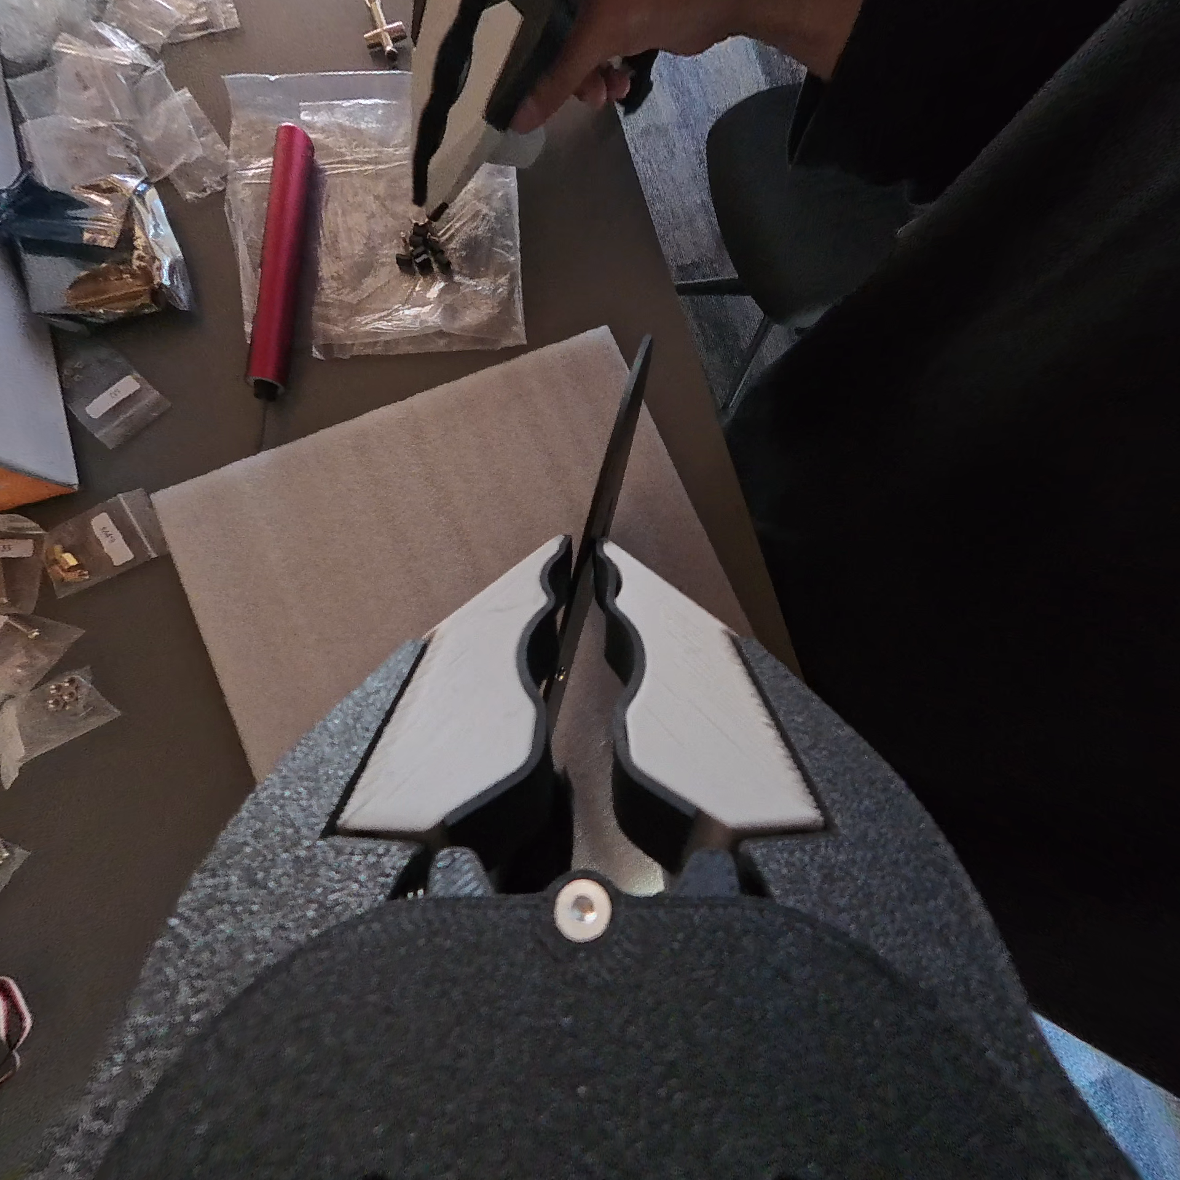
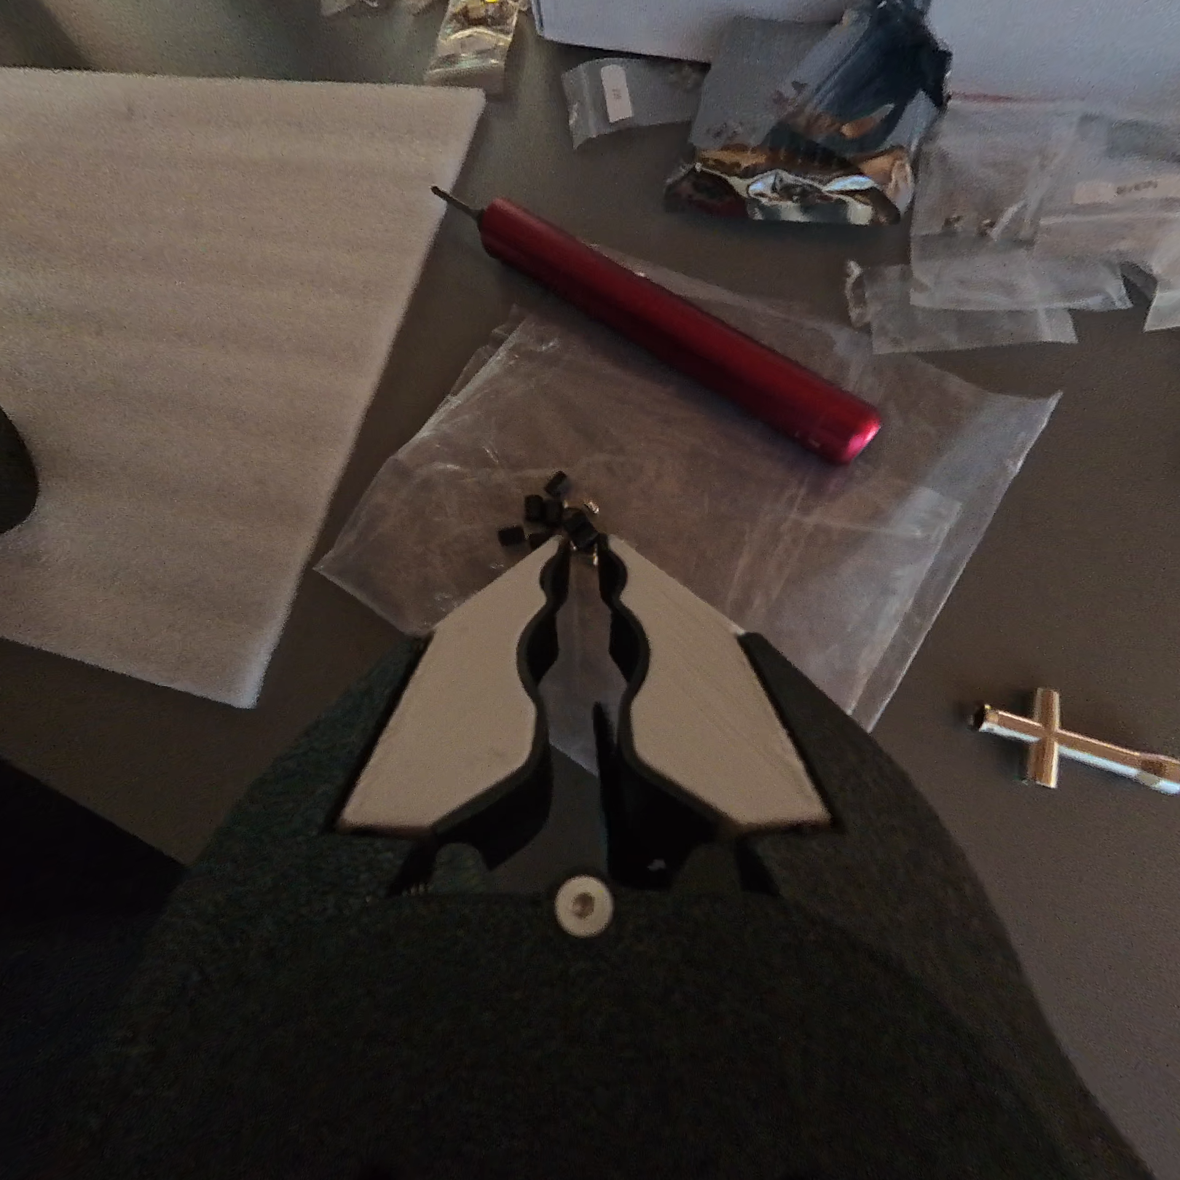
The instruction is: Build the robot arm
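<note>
My left gripper [image 1: 582,543] is shut on a thin black flat plate [image 1: 622,434], seen edge-on and held upright above a grey foam sheet [image 1: 383,511]. My right gripper [image 2: 578,544] is closed to a narrow gap at a pile of small black parts [image 2: 549,511] lying on a clear plastic bag [image 2: 734,511]. In the left wrist view the right gripper [image 1: 421,195] points down with one small black part [image 1: 437,211] at its tips, just above the pile [image 1: 424,249]. A red pen-shaped screwdriver [image 2: 677,325] lies beside the pile.
A metal cross-shaped wrench [image 2: 1053,747] lies to the right on the brown table. A crumpled foil bag [image 2: 817,159] and several small clear bags of hardware [image 1: 96,549] lie around. A person's dark sleeve [image 1: 958,447] fills the right side by the table edge. Spacing between my two grippers at the tips: around 25 cm. To the red pen-shaped screwdriver [image 2: 677,325]: right tips about 8 cm, left tips about 30 cm.
</note>
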The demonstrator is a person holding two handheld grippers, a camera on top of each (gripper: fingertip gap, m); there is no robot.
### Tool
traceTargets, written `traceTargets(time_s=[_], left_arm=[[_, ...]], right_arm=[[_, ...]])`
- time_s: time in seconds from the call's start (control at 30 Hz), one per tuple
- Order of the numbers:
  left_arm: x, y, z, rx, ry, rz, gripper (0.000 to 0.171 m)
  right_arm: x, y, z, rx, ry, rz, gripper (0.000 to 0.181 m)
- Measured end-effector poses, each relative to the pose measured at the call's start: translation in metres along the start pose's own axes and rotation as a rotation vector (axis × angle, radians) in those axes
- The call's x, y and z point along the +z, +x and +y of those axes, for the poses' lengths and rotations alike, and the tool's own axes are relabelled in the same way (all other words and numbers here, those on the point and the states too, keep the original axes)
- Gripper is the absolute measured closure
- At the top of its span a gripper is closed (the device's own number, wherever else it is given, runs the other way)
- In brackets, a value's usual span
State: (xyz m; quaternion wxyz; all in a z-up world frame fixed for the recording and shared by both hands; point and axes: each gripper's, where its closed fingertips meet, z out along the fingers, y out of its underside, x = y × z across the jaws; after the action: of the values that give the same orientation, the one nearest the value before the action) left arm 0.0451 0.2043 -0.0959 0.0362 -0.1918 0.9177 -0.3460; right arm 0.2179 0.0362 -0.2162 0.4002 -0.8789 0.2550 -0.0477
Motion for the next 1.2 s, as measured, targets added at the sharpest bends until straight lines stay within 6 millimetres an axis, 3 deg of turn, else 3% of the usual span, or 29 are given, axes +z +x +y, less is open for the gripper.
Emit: traceTargets(time_s=[0.53,0.8,0.93,1.03,1.2], left_arm=[[0.0,0.0,-0.001,-0.028,0.025,-0.027,0.164],[0.0,-0.002,-0.001,-0.02,0.03,-0.003,0.164],[0.001,-0.005,-0.002,-0.032,0.029,0.001,0.164],[0.002,-0.008,-0.002,-0.041,0.023,0.013,0.164],[0.003,-0.015,-0.004,-0.07,0.038,0.07,0.165]], right_arm=[[0.007,0.007,0.01,-0.051,-0.065,0.018,0.18],[-0.007,-0.002,-0.006,-0.19,0.007,0.111,0.181],[-0.029,-0.035,-0.047,-0.341,0.185,0.114,0.181],[-0.051,-0.081,-0.09,-0.468,0.324,0.109,0.181],[-0.058,-0.158,-0.127,-0.521,0.422,0.091,0.181]])
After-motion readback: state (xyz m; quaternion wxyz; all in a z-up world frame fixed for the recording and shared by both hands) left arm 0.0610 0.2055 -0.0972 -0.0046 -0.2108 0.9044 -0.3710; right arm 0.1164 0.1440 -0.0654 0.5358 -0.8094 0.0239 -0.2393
